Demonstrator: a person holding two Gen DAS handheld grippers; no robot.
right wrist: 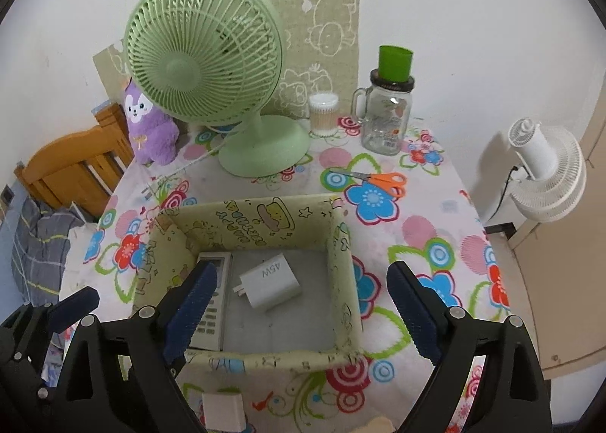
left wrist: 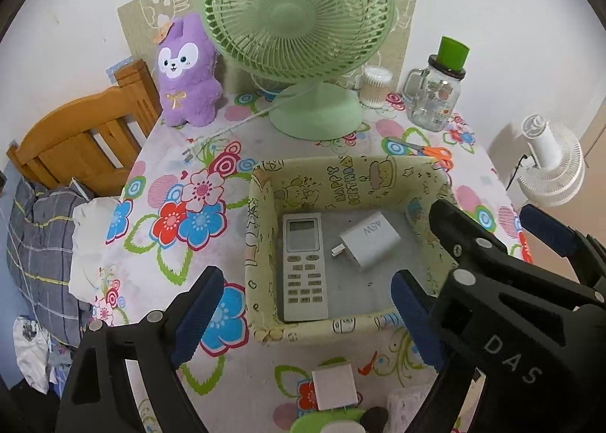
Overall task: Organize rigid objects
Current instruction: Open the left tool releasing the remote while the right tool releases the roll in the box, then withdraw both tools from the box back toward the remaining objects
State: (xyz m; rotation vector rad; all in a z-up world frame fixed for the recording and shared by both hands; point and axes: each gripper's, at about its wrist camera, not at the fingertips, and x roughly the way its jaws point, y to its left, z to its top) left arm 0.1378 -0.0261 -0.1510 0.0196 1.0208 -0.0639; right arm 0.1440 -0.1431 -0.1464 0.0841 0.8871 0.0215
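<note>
A pale yellow cartoon-print box (left wrist: 265, 213) (right wrist: 342, 255) sits on the flowered tablecloth. Inside it lie a white remote control (left wrist: 304, 266) (right wrist: 212, 304) and a white charger block marked 45W (left wrist: 369, 239) (right wrist: 270, 283). My left gripper (left wrist: 306, 319) hangs open above the box's near wall, nothing between its blue pads. My right gripper (right wrist: 303, 311) is open too, over the box's near edge, empty. In the left wrist view the right gripper's black body (left wrist: 530, 281) shows at the right. A small white cube (left wrist: 335, 387) (right wrist: 223, 414) rests on the cloth just in front of the box.
A green desk fan (left wrist: 303, 35) (right wrist: 212, 80), a purple plush (left wrist: 187, 77), a cotton swab tub (right wrist: 323, 111), a glass jar with a green cup on top (right wrist: 386, 111) and orange scissors (right wrist: 378, 181) stand behind the box. A wooden chair (left wrist: 83, 137) is left, a white fan (right wrist: 545, 175) right.
</note>
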